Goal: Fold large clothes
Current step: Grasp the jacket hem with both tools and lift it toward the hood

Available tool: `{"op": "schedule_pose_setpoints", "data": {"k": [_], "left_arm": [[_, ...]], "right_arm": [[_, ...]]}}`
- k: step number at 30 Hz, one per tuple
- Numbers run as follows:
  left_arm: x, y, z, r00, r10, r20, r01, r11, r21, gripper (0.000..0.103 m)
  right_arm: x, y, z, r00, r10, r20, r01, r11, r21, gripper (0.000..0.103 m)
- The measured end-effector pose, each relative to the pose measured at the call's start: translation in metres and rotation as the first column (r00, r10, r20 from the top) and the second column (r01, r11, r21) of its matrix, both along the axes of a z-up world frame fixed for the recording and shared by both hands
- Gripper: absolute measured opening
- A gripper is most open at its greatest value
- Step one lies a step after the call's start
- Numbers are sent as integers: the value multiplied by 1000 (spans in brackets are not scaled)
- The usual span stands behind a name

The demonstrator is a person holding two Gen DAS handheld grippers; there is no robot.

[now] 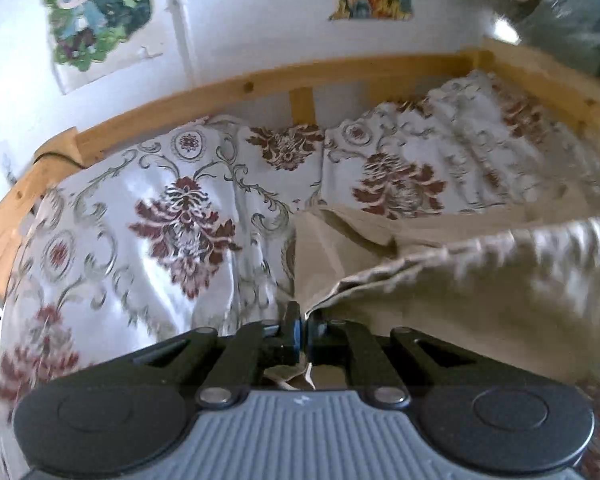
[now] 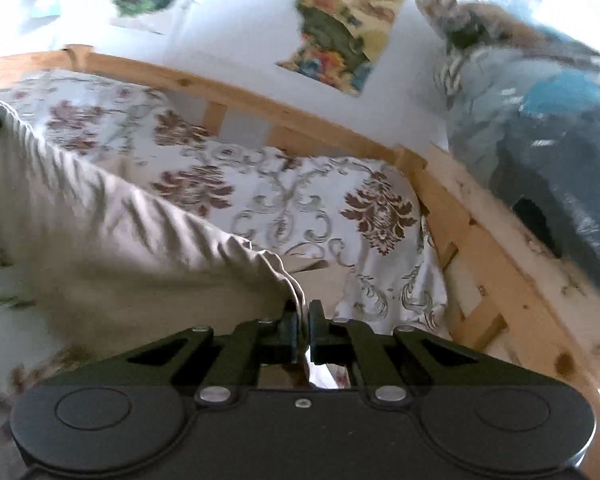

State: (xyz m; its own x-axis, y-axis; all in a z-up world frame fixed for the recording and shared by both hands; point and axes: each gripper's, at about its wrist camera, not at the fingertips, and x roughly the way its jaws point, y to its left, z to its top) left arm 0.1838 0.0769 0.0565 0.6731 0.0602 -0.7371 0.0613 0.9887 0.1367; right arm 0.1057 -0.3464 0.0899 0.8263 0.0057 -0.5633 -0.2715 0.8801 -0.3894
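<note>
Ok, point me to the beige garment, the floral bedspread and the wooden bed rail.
Beige gathered fabric garment (image 1: 460,280): left wrist view, on the bunched cloth right of the jaws.
White floral-patterned bedspread (image 2: 292,204): right wrist view, on a flat stretch beyond the garment.
Light wooden bed rail (image 1: 260,80): left wrist view, on the top bar.

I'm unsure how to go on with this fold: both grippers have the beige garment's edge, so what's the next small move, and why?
Probably carry the beige garment a little toward the wooden rail, keeping it taut. The left gripper and right gripper are each shut on its gathered edge, which stretches between them above the floral bedspread, ready to lay over.
</note>
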Motion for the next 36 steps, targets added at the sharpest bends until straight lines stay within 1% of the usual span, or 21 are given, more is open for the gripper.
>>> {"op": "schedule_pose_setpoints", "data": {"k": [4, 7, 10, 11, 13, 14, 15, 16, 17, 18, 19, 21, 22, 23, 25, 27, 29, 31, 33, 34, 36], "left_arm": [[66, -12, -34, 996, 29, -81, -25, 998, 53, 3], [98, -19, -64, 991, 52, -126, -44, 997, 67, 3], [119, -26, -94, 981, 66, -182, -53, 995, 79, 3], [122, -27, -101, 977, 72, -200, -57, 995, 78, 3], [123, -25, -106, 973, 86, -214, -77, 996, 50, 3], [122, -22, -105, 973, 92, -211, -89, 996, 24, 5], [118, -18, -103, 975, 95, -203, -99, 995, -7, 15], [116, -11, -99, 976, 98, -193, -108, 993, -44, 27], [114, -4, -95, 977, 108, -183, -123, 990, -69, 61], [111, 4, -90, 977, 134, -165, -150, 985, -89, 87], [106, 13, -84, 977, 167, -135, -182, 977, -107, 93], [97, 29, -72, 977, 193, -87, -204, 968, -149, 94], [93, 38, -67, 978, 193, -78, -204, 964, -170, 94], [87, 46, -62, 977, 201, -69, -211, 960, -184, 97], [75, 59, -54, 973, 225, -46, -230, 955, -188, 102], [59, 69, -49, 973, 229, -17, -228, 958, -175, 102], [41, 73, -51, 971, 237, -6, -235, 960, -150, 102], [25, 71, -58, 968, 249, 8, -246, 960, -136, 102], [12, 63, -69, 967, 254, 27, -248, 959, -135, 102], [9, 57, -75, 965, 261, 28, -256, 959, -119, 102], [7, 47, -89, 963, 269, 25, -267, 961, -77, 102]], "right_arm": [[64, 2, -41, 998, -69, -10, 69, 998, -4, 6], [91, 3, -72, 995, -98, -31, 97, 995, -10, 7], [106, 2, -101, 992, -115, -55, 113, 993, -29, 8], [108, 1, -109, 992, -116, -58, 114, 993, -35, 11], [105, 0, -115, 993, -106, -44, 104, 994, -34, 18], [101, -2, -113, 995, -97, -29, 97, 995, -13, 26], [96, -5, -108, 996, -91, -11, 91, 995, 33, 33], [90, -9, -102, 996, -85, 8, 84, 992, 94, 47], [85, -12, -96, 997, -79, 26, 74, 986, 148, 63], [78, -15, -90, 996, -72, 49, 61, 978, 199, 70], [72, -15, -84, 995, -64, 70, 47, 973, 226, 80], [57, -12, -74, 992, -52, 115, 22, 967, 253, 87], [49, -9, -71, 989, -54, 135, 18, 966, 259, 97], [42, -7, -69, 987, -60, 149, 19, 965, 263, 101], [30, -3, -69, 984, -65, 168, 22, 968, 250, 102], [19, -1, -70, 977, -96, 191, 54, 975, 216, 102], [11, -1, -72, 971, -132, 200, 89, 974, 207, 102], [6, -3, -78, 965, -177, 195, 138, 971, 194, 102], [11, -3, -87, 952, -247, 183, 219, 963, 157, 102], [15, -5, -91, 942, -283, 179, 259, 954, 149, 102], [23, -9, -98, 913, -365, 183, 338, 927, 163, 102]]}}
